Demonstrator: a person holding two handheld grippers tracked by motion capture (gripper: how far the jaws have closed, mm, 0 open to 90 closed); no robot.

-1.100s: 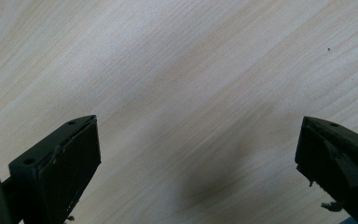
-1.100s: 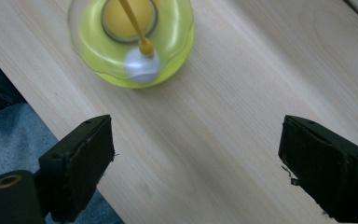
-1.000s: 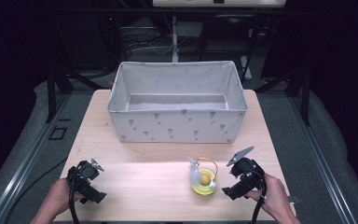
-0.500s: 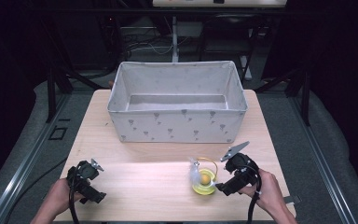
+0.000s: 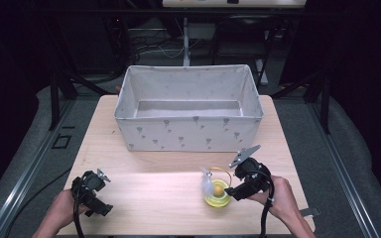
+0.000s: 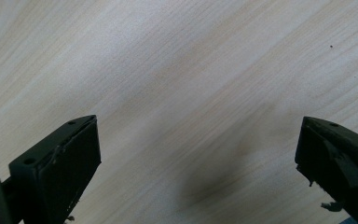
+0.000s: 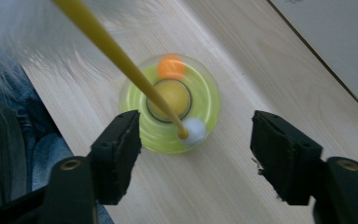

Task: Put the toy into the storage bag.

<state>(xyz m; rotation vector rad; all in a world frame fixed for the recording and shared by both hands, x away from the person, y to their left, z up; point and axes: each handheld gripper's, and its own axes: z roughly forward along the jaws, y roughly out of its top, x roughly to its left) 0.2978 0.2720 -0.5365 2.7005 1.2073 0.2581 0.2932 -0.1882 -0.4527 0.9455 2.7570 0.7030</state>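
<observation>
A round yellow-green toy dish lies on the wooden table near the front right. It holds an orange ball, and a yellow rod with a white feathery tuft rises from it. My right gripper is open just to the right of the dish. In the right gripper view the dish lies ahead between the spread jaws, untouched, with my right gripper low over the table. My left gripper is open at the front left, and the left gripper view has my left gripper over bare wood.
A grey-white fabric box with a small printed pattern stands open across the back middle of the table. The table's front edge runs close to both hands. Dark floor and stands surround the table.
My right gripper has moved left and slightly away from the front edge, closing in on the yellow-green dish. The left gripper has stayed put.
</observation>
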